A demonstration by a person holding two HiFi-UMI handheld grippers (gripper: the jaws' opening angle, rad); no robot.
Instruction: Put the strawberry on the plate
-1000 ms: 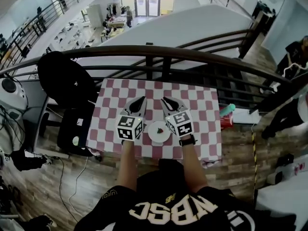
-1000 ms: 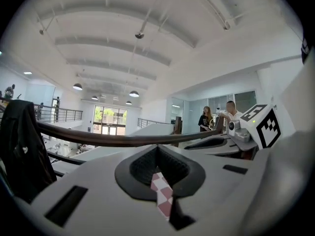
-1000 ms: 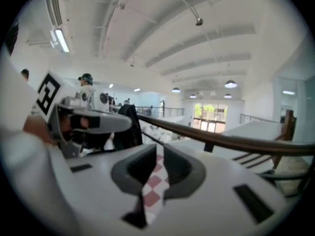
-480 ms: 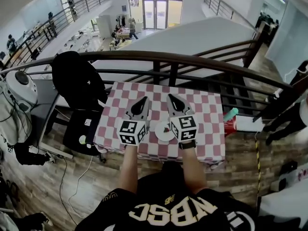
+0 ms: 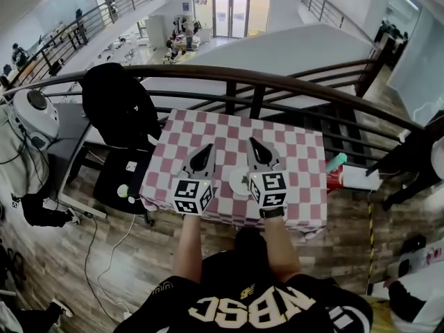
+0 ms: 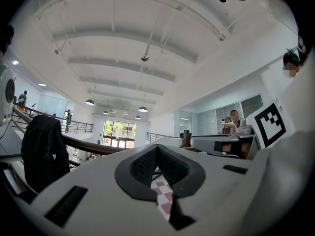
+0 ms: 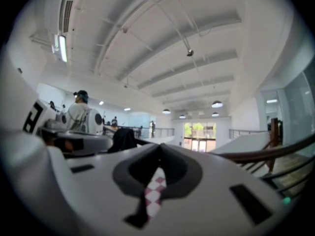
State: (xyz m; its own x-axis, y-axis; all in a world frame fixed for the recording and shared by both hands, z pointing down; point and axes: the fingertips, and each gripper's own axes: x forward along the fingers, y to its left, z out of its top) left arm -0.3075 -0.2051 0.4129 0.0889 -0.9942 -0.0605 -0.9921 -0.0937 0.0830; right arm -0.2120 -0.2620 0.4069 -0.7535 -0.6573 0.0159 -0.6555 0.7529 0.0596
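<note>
Head view: a white plate (image 5: 238, 186) sits near the six o'clock edge of the checkered table (image 5: 298, 151), and the strawberry (image 5: 243, 179) shows as a small dark spot on it. The left gripper (image 5: 205, 149) hangs at the plate's nine o'clock. The right gripper (image 5: 253, 143) is at its three o'clock, partly covering the rim. Both pairs of jaws are pressed together, holding nothing.

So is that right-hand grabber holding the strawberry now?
No, in the right gripper view the jaws of the right gripper are closed together with nothing between them, only checked tablecloth showing through the slit.
</note>
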